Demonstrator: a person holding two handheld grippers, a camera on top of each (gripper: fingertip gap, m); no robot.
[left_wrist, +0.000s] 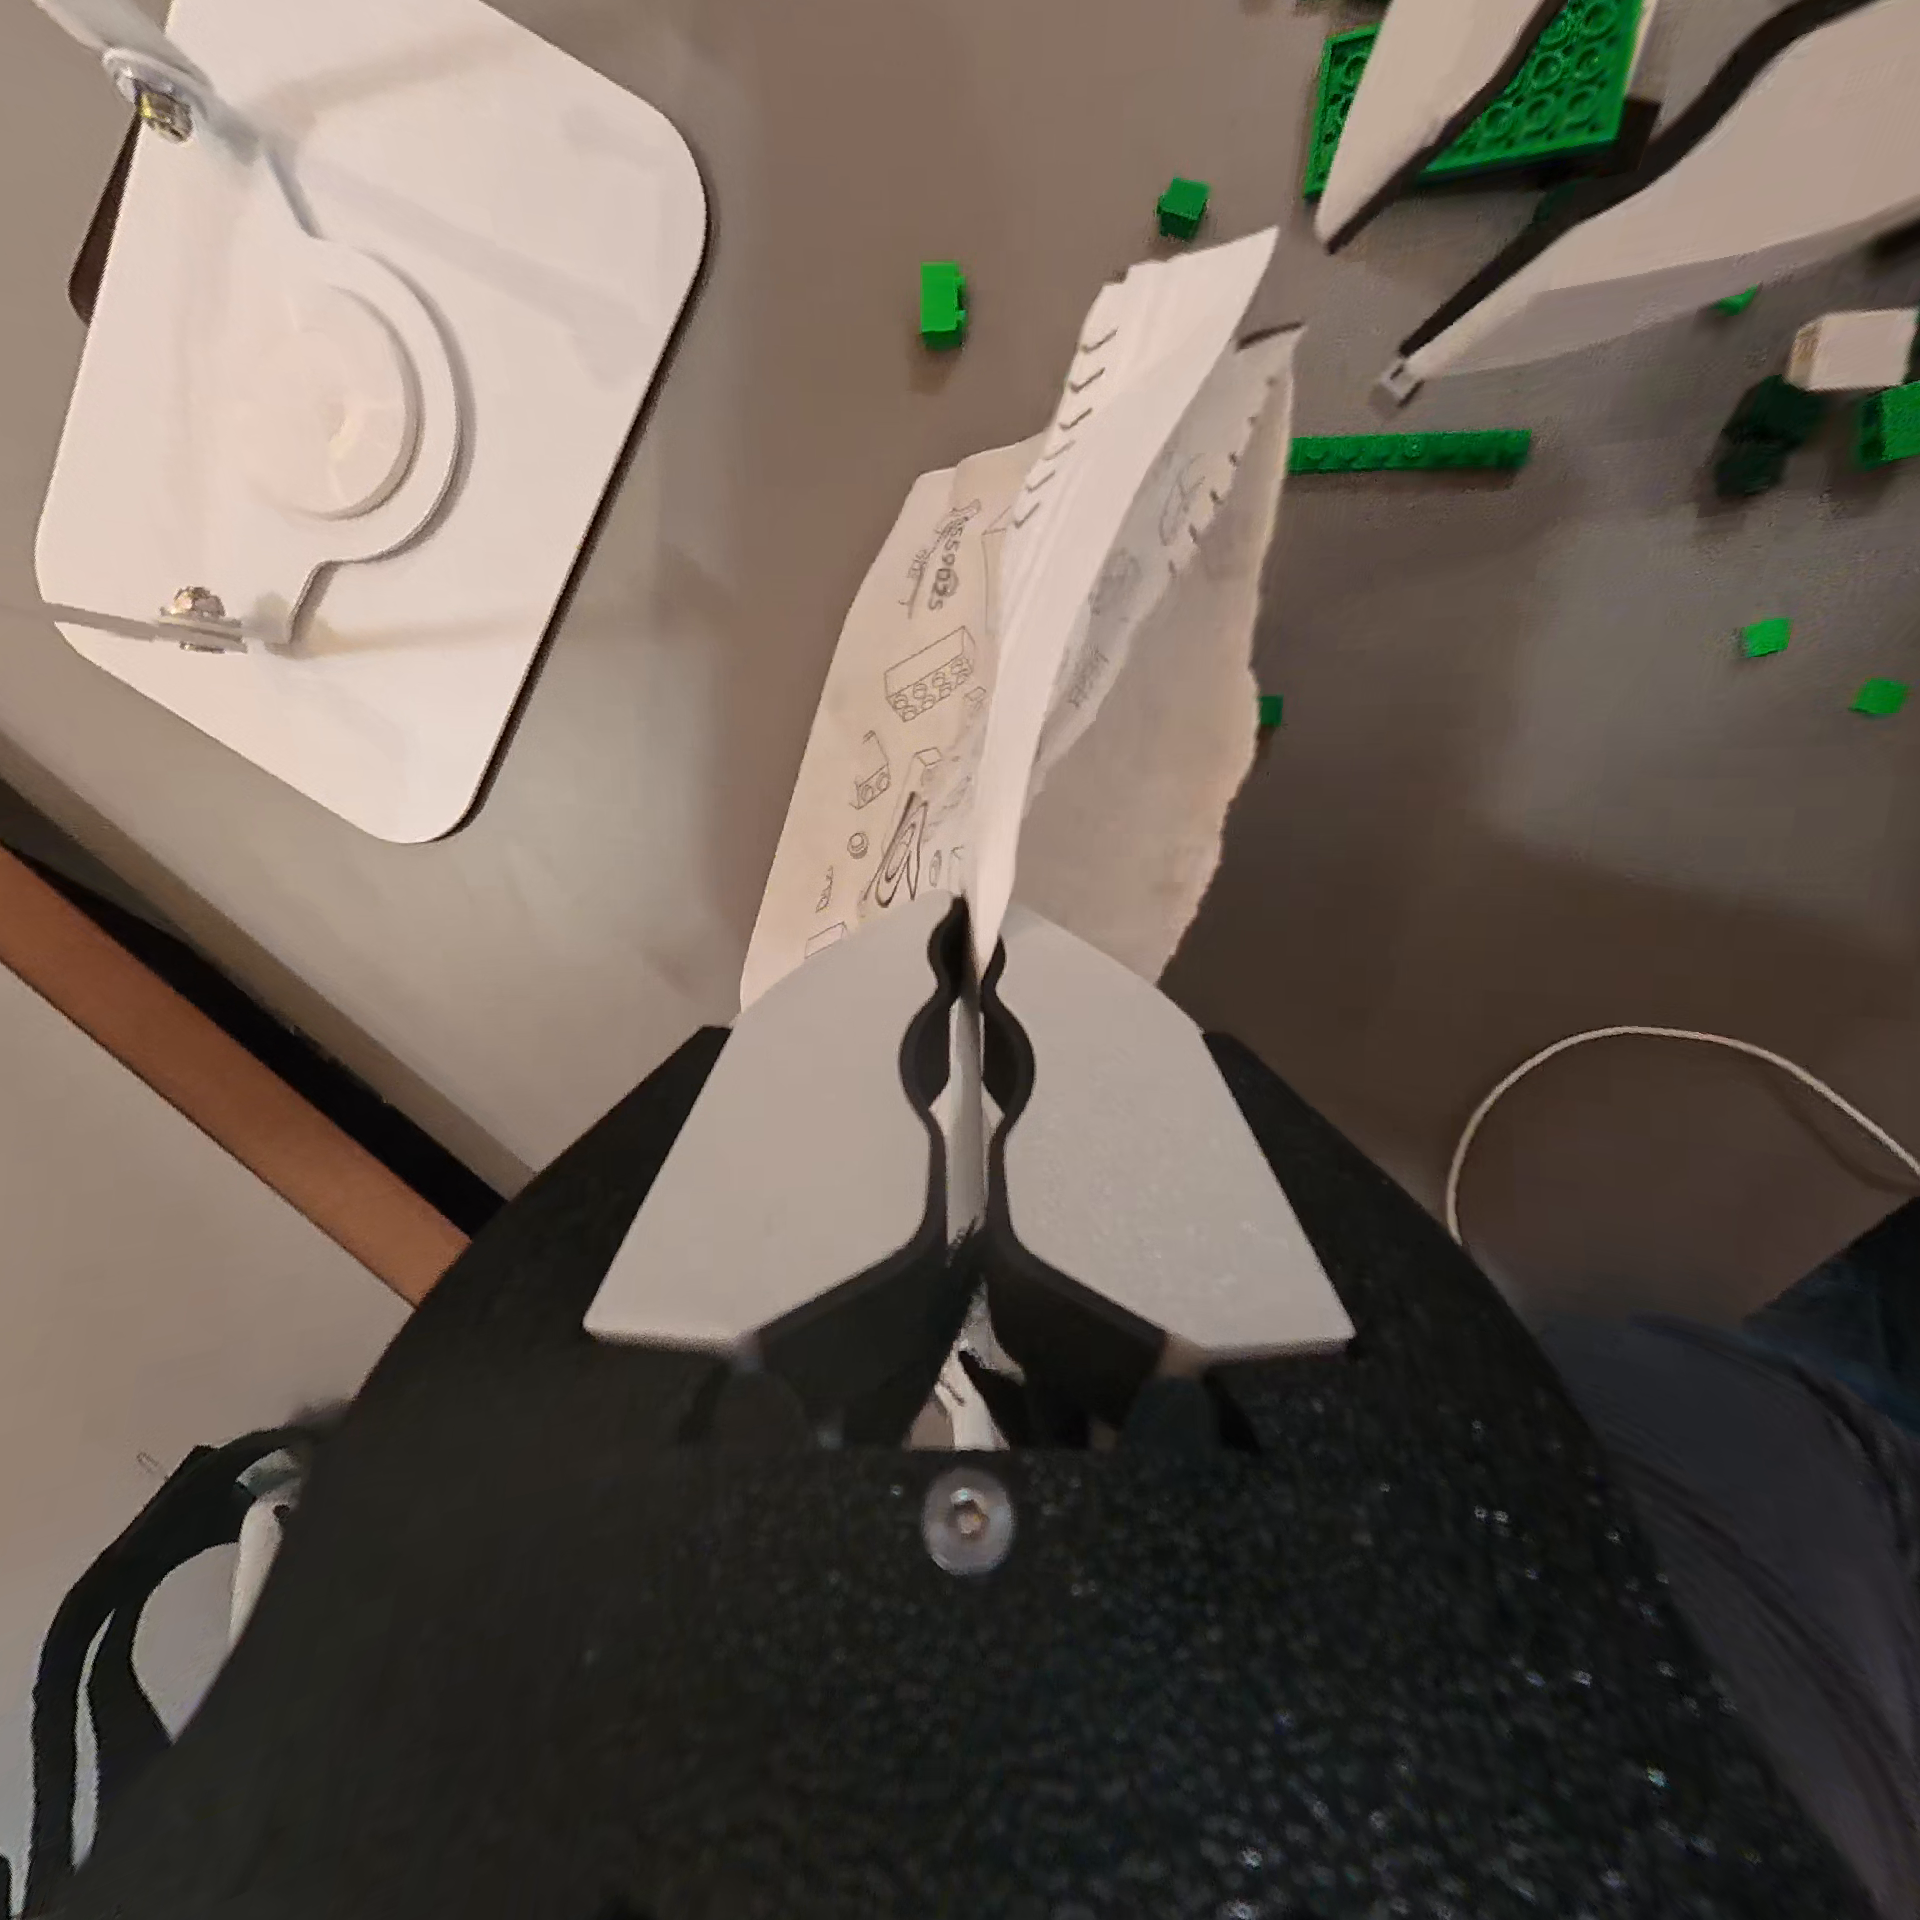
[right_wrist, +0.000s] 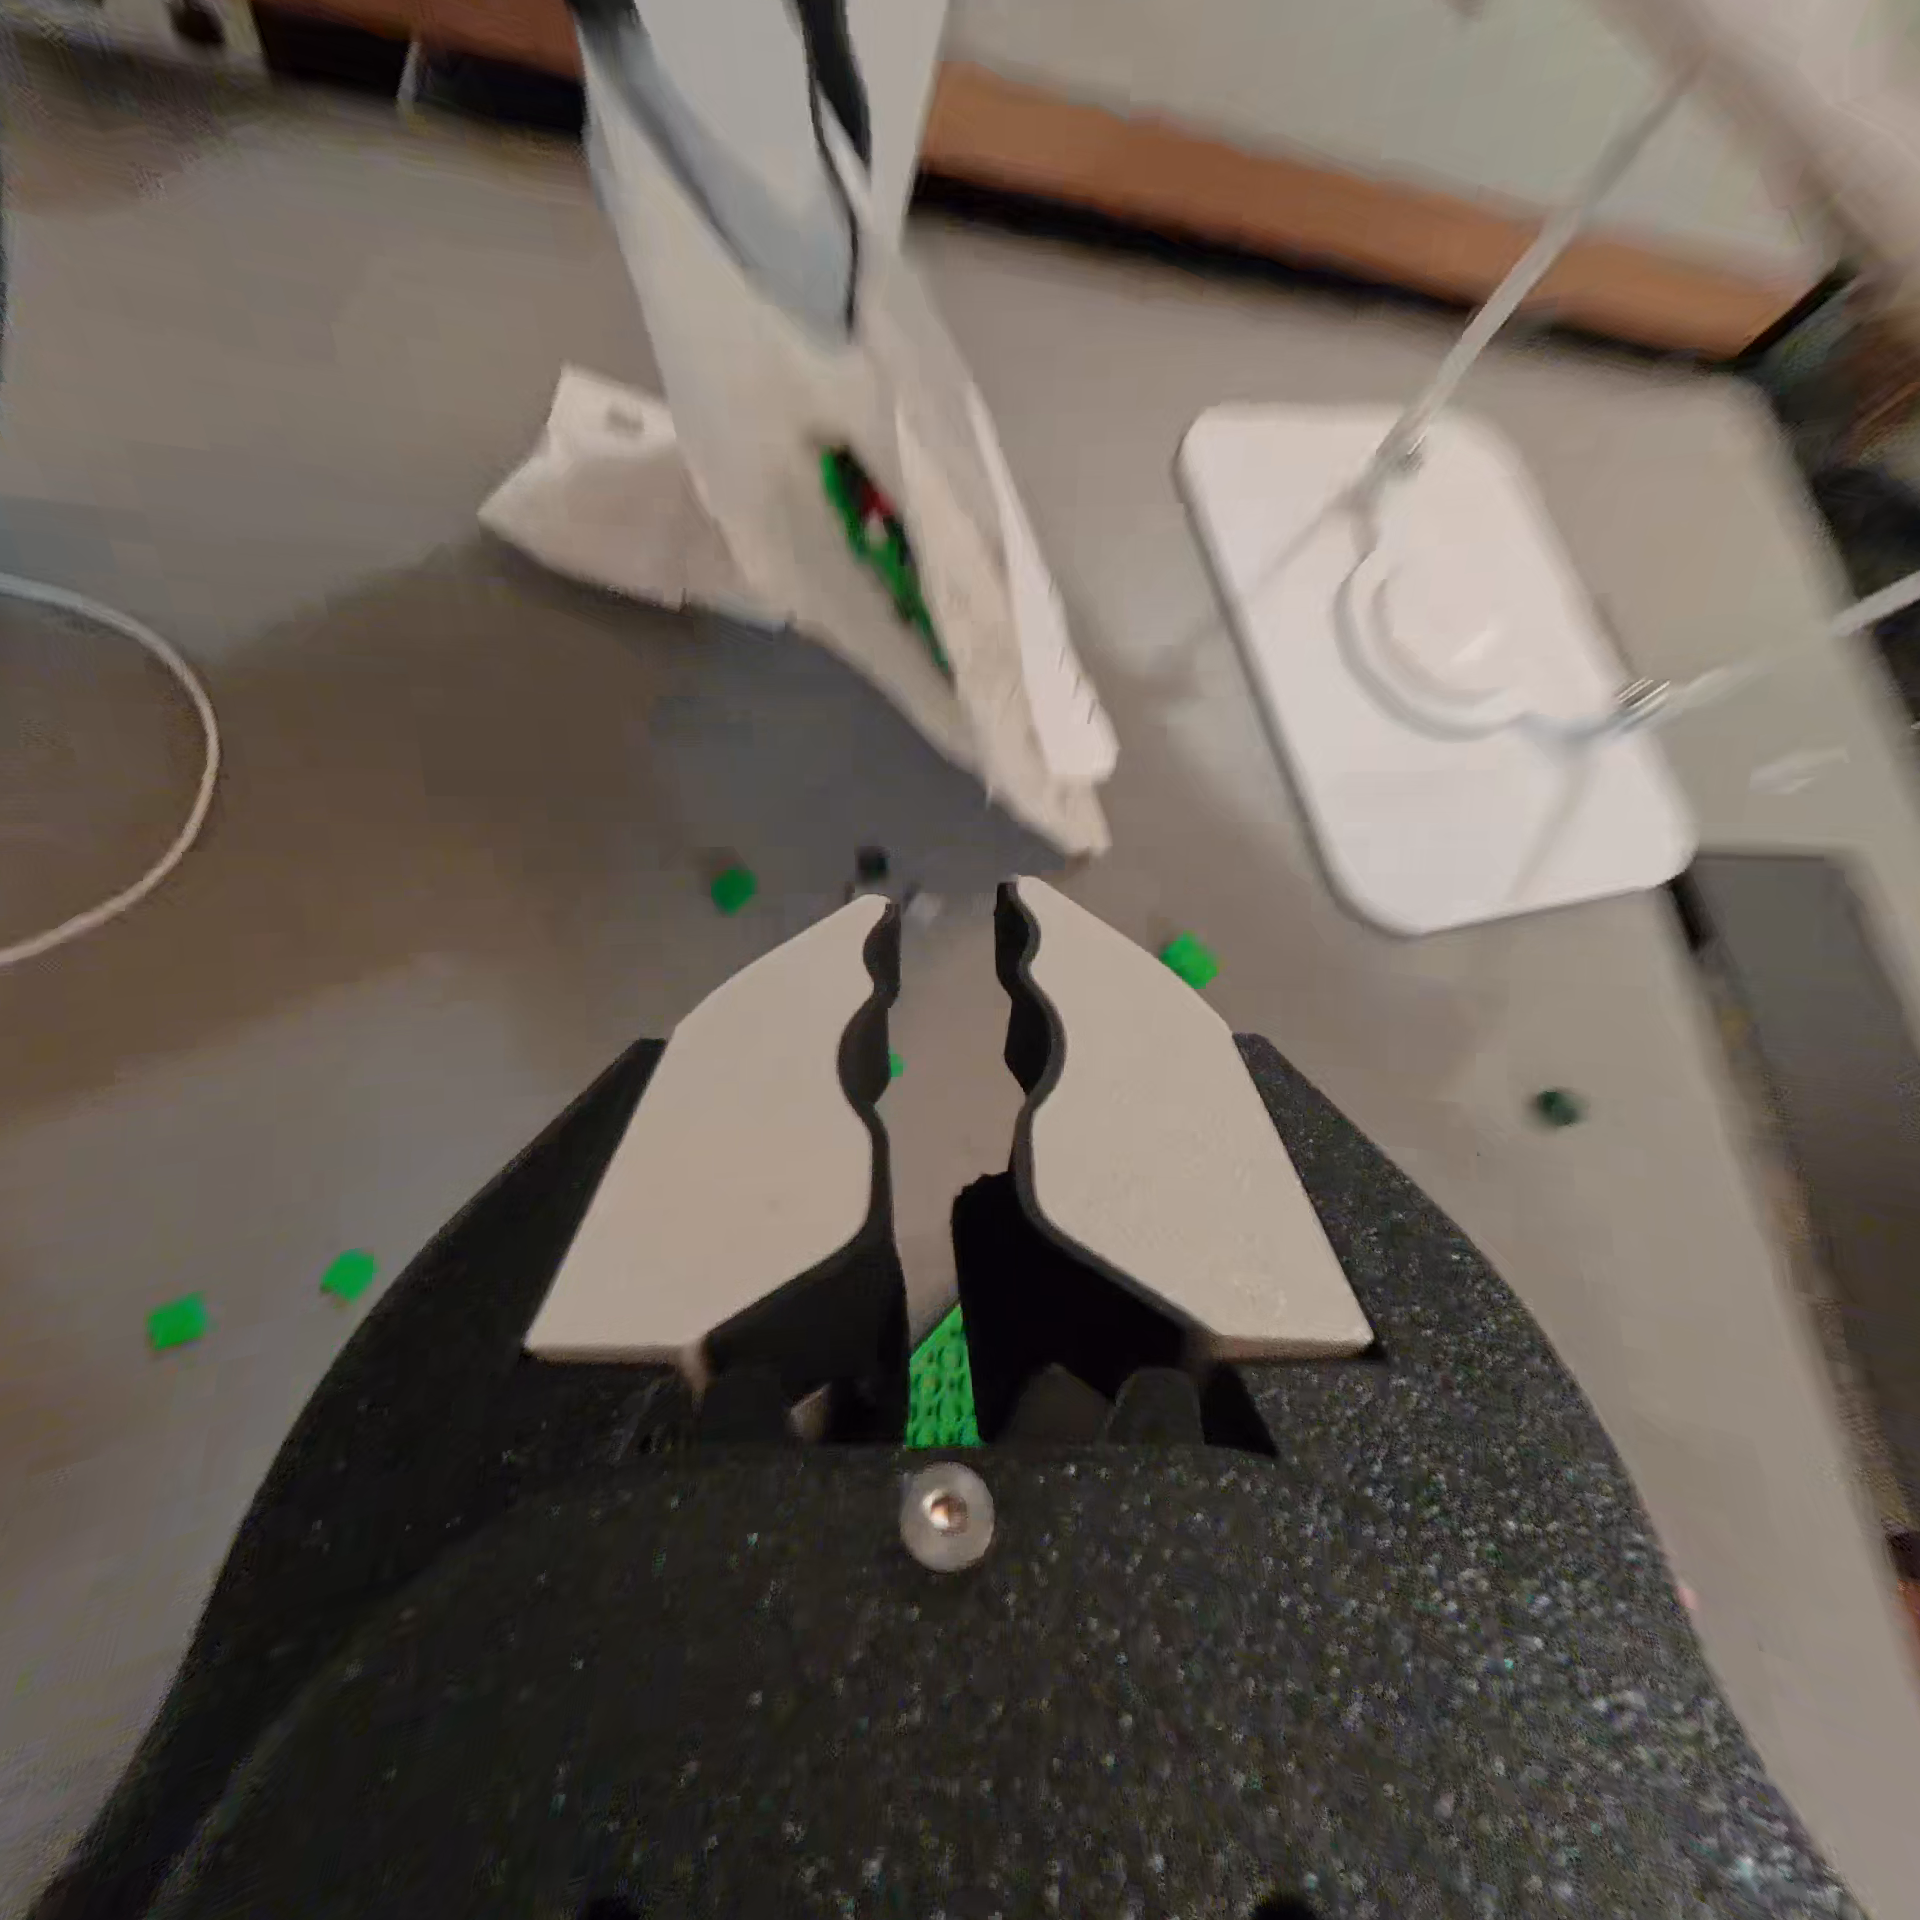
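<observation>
In the left wrist view, the left gripper (left_wrist: 971, 940) is clamped on a folded paper instruction sheet (left_wrist: 1049, 665). The sheet is pinched at its near edge, so its printed panels fan out forward above the grey table (left_wrist: 644, 935), clear of the surface. A white stand base (left_wrist: 343, 416) sits to the left. Loose green bricks lie to the right, among them a long green strip (left_wrist: 1408, 452) and a green plate (left_wrist: 1496, 104), over which the other gripper hangs.

In the right wrist view, the right gripper (right_wrist: 945, 904) has its jaws parted and holds nothing. It hovers low above the table, the green plate (right_wrist: 943, 1392) showing between its fingers. The hanging sheet (right_wrist: 914, 582) is just ahead of its tips. Whether they touch is blurred.
</observation>
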